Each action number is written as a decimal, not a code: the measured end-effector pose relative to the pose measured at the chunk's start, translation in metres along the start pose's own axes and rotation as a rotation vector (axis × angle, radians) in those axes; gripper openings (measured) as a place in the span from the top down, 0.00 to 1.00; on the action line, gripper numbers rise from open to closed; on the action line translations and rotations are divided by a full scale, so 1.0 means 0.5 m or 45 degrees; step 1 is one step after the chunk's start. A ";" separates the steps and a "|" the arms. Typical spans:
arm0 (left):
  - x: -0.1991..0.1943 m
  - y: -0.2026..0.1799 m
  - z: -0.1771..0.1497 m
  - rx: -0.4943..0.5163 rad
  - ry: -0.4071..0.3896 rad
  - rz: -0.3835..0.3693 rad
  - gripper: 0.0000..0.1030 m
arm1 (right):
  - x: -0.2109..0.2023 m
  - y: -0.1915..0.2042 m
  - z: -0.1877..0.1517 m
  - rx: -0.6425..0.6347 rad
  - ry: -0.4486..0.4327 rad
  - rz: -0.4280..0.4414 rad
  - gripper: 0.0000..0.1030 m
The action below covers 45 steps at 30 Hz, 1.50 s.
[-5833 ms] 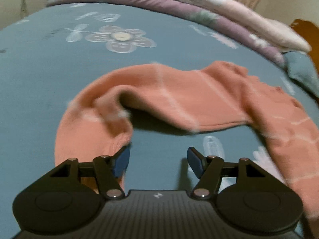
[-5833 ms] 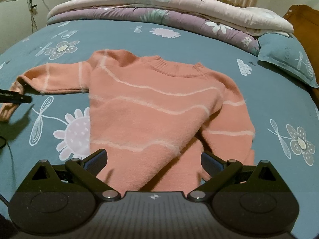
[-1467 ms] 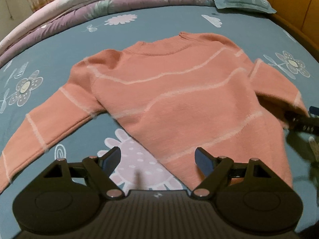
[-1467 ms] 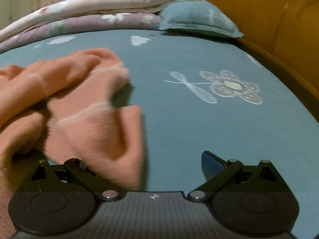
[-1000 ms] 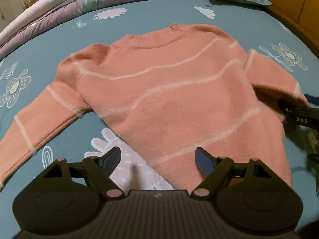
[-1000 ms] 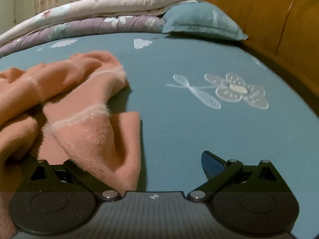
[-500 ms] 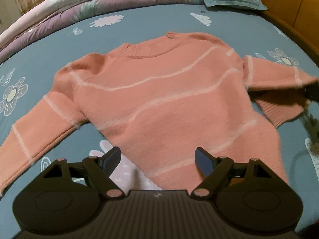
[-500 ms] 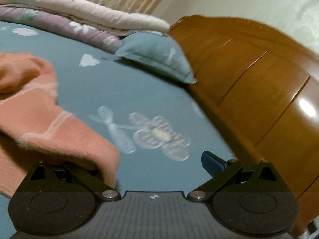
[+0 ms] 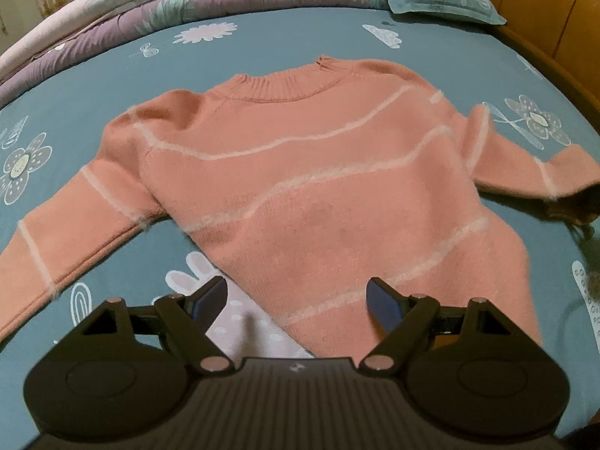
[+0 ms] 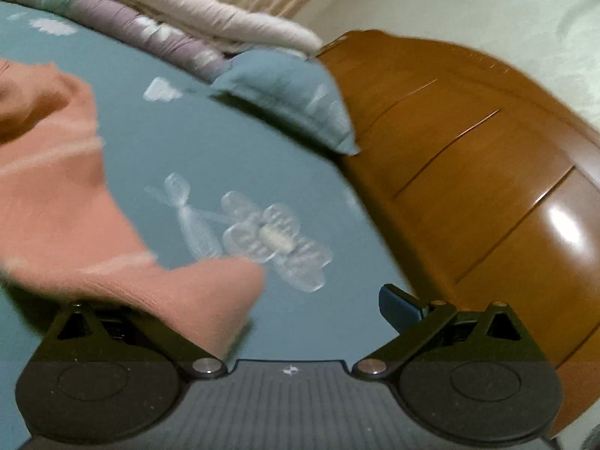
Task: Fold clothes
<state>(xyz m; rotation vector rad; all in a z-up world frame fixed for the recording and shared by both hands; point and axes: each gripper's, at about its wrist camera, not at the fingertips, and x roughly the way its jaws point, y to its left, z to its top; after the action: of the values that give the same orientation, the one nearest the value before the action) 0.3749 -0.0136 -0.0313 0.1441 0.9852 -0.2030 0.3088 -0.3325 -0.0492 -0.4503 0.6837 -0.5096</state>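
On bed (image 9: 93,75): spread sweater (image 9: 318,187).

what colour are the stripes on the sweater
Pale whitish-pink wavy stripes on the salmon-orange sweater, clearest in the left wrist view.

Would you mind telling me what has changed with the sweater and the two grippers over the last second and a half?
The right sleeve has been drawn out sideways from its bunched fold and now lies nearly straight; its cuff drapes over the right gripper, whose view has swung toward the headboard. The left gripper stays open above the sweater hem, holding nothing. The body and left sleeve lie flat as before.
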 end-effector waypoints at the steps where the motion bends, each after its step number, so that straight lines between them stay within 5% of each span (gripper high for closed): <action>1: 0.000 0.000 0.000 0.001 0.001 0.000 0.21 | 0.013 0.002 -0.004 0.031 0.021 0.011 0.00; 10: 0.004 -0.002 0.002 0.009 0.011 0.004 0.21 | 0.082 -0.087 0.001 0.362 0.015 -0.118 0.06; 17: 0.006 -0.006 0.004 0.016 0.018 0.007 0.21 | 0.110 -0.151 0.017 0.420 -0.010 -0.058 0.23; 28: 0.015 -0.015 0.003 0.029 0.033 -0.006 0.21 | 0.073 -0.089 -0.025 0.276 0.083 0.133 0.28; 32: 0.018 -0.018 0.003 0.030 0.037 -0.011 0.21 | 0.048 -0.065 -0.038 0.179 0.065 0.103 0.29; 34: 0.018 -0.019 0.003 0.034 0.037 -0.010 0.21 | 0.051 -0.070 -0.036 0.169 0.070 0.089 0.42; 36: 0.017 -0.020 0.002 0.038 0.034 -0.011 0.21 | 0.058 -0.086 -0.032 0.184 0.086 0.087 0.75; 38: 0.016 -0.018 -0.001 0.034 0.033 -0.016 0.21 | 0.066 -0.110 -0.028 0.221 0.102 0.090 0.88; 45: 0.015 -0.019 -0.004 0.037 0.035 -0.014 0.21 | 0.076 -0.160 -0.013 0.244 0.072 0.110 0.89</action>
<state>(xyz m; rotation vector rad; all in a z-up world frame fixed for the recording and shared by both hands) 0.3752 -0.0234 -0.0389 0.1682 1.0113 -0.2260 0.3063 -0.4187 -0.0281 -0.2261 0.6983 -0.5025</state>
